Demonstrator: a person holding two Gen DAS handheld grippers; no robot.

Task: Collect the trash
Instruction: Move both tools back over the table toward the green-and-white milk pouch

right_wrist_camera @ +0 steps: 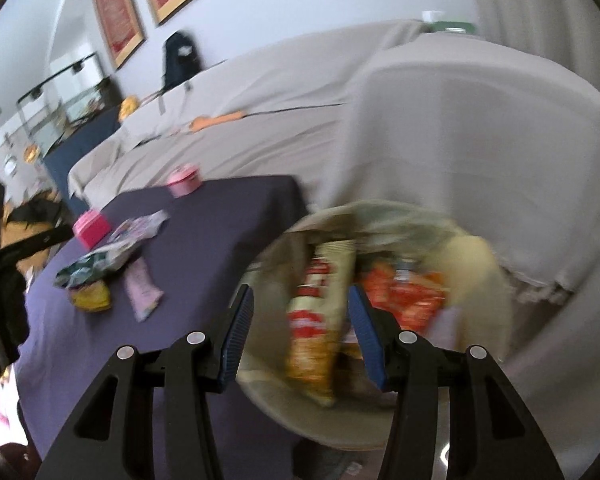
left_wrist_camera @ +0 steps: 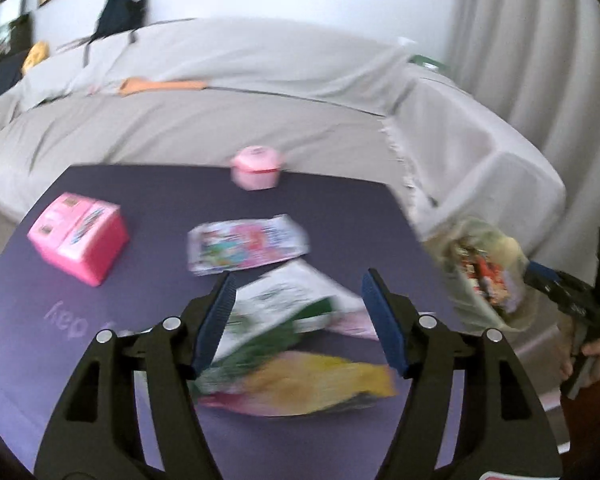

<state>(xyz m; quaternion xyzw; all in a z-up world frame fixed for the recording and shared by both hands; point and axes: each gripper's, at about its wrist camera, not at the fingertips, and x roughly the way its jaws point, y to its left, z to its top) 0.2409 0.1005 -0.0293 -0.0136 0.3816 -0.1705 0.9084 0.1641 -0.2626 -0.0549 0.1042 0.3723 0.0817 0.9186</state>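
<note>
Lying left to right on the dark purple bench (left_wrist_camera: 80, 340) are a pink box (left_wrist_camera: 78, 236), a colourful flat wrapper (left_wrist_camera: 246, 246), and a green-and-white packet (left_wrist_camera: 288, 306) over a yellow one (left_wrist_camera: 320, 384). Left tongs (left_wrist_camera: 298, 318) are hanging open and empty above these; best lowering squarely onto one packet. Right tongs (right_wrist_camera: 300, 334) are gaping over the beige trash bag (right_wrist_camera: 480, 272); whether they are gripping its rim is unclear.

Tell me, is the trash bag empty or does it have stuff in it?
It has stuff in it. The trash bag gapes open, and snack wrappers show inside, red, orange and yellow ones.
</note>
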